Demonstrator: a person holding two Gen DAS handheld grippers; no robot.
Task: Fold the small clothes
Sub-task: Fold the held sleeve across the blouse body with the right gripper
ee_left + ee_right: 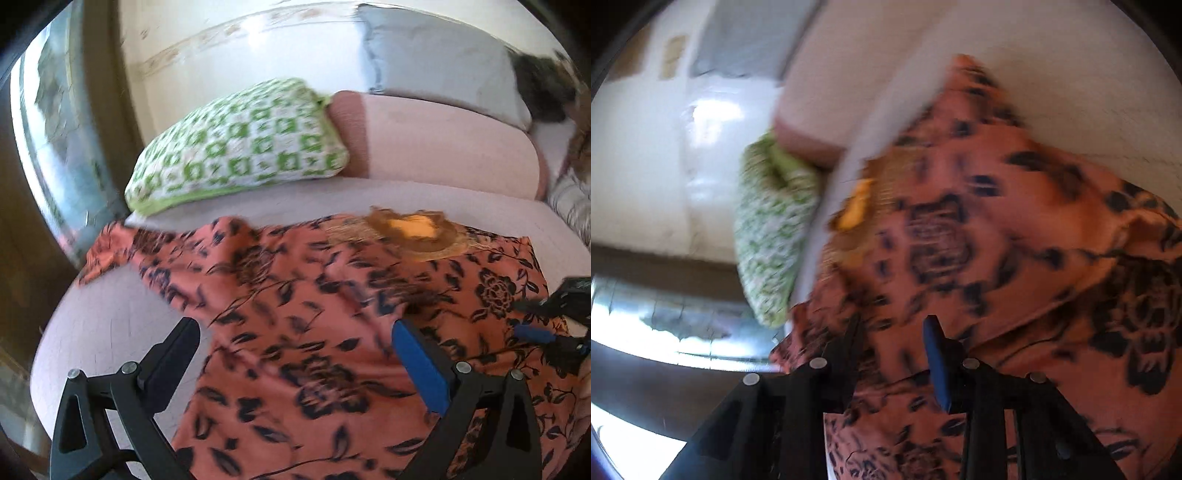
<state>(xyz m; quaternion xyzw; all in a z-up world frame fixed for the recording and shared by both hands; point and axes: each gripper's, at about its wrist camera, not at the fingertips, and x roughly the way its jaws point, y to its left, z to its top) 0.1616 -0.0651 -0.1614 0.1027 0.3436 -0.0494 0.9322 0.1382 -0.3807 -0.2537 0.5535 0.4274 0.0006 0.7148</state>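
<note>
Orange floral garment [332,332] spread on the bed [110,314], neckline with golden embroidery [410,229] toward the pillows. Only in left wrist view: green-white patterned pillow [240,147] sharp beyond the garment, grey pillow [436,55] behind it, right gripper [565,321] at the garment's right edge. Right wrist view blurred, same garment [997,240] close. Left gripper [295,343]: jaws wide, above the garment, gripping nothing. Right gripper [894,339]: jaws narrow, cloth between; contact cannot be told. No readable writing.
</note>
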